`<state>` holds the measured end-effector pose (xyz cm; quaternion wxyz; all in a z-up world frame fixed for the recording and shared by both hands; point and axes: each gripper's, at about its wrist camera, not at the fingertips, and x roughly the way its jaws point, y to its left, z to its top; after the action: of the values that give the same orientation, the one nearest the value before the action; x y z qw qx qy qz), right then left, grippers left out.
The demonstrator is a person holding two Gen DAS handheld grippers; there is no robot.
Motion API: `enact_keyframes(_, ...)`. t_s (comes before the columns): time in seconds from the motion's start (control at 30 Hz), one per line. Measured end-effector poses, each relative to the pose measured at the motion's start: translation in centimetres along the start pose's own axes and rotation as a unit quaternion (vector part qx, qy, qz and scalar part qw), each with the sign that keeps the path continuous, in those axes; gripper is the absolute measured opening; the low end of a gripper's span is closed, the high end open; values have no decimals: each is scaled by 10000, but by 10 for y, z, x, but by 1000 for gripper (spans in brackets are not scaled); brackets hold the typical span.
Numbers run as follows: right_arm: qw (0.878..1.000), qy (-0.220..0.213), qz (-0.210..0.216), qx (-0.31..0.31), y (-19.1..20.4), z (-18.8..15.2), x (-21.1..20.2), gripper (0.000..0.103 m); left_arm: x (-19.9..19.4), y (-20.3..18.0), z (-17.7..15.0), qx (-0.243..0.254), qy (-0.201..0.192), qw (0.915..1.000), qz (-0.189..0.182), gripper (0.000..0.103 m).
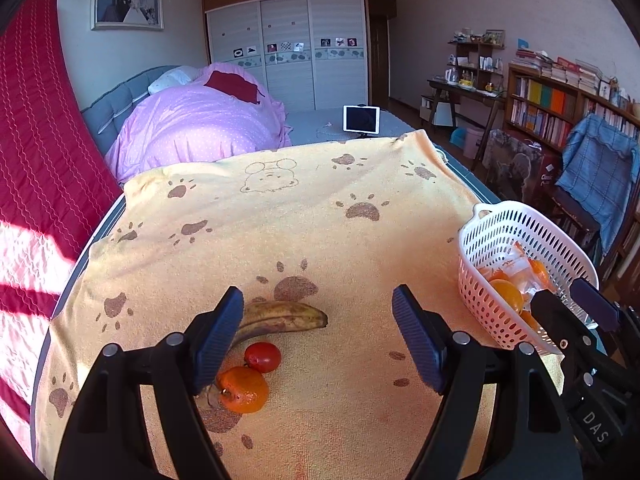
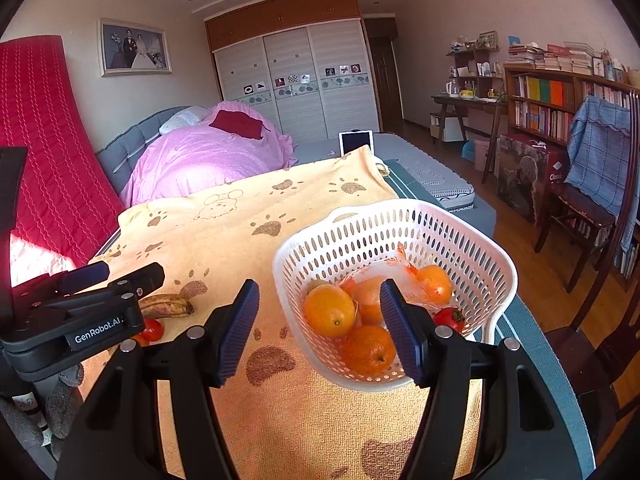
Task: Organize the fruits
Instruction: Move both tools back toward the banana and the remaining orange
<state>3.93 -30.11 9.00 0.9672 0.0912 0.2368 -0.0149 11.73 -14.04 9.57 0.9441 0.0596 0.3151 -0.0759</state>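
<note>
Left gripper (image 1: 318, 332): jaws stood wide apart and held nothing, hovering over the yellow paw-print towel (image 1: 280, 216).
Between and below its fingers: a browned banana (image 1: 280, 318), a small red fruit (image 1: 263, 357) and an orange (image 1: 243, 389) lay close together on the towel; the left pad (image 1: 218, 340) partly hid the banana's near end.
Right gripper (image 2: 318, 330): jaws were parted with nothing clamped, the basket's near rim showing between them.
Basket (image 2: 496, 276): white, perforated, sitting on the towel's right side; it held several oranges (image 2: 329, 310), a clear plastic wrapper (image 2: 394, 270) and a red fruit (image 2: 450, 319), the right finger (image 2: 400, 328) covering part of the pile.
In the way: the left gripper's body crossed the right camera's lower left, masking part of the loose fruit.
Around: a pink duvet (image 1: 192, 124), a propped tablet (image 1: 361, 119), a white wardrobe (image 1: 286, 48), bookshelves (image 2: 548, 100) and a chair draped in a blue blanket (image 2: 596, 152).
</note>
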Motion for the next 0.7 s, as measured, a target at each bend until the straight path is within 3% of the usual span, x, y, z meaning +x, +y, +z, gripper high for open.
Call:
enact_keyframes(0.4, 9989, 213, 276, -320, 21, -13, 4, 65, 0, 27, -10, -219, 112, 9996, 162, 76)
enact_keyframes(0.53, 9978, 304, 340, -482, 31, -21, 8, 66, 2, 48, -15, -440, 263, 9987, -16, 76)
enact_keyframes(0.6, 9975, 283, 351, -550, 35, -22, 8, 71, 4, 60, -18, -570, 333, 9978, -3, 76)
enact_keyframes(0.7, 9973, 251, 324, -606, 35, -24, 6, 72, 6, 78, -22, -766, 408, 9962, 94, 76)
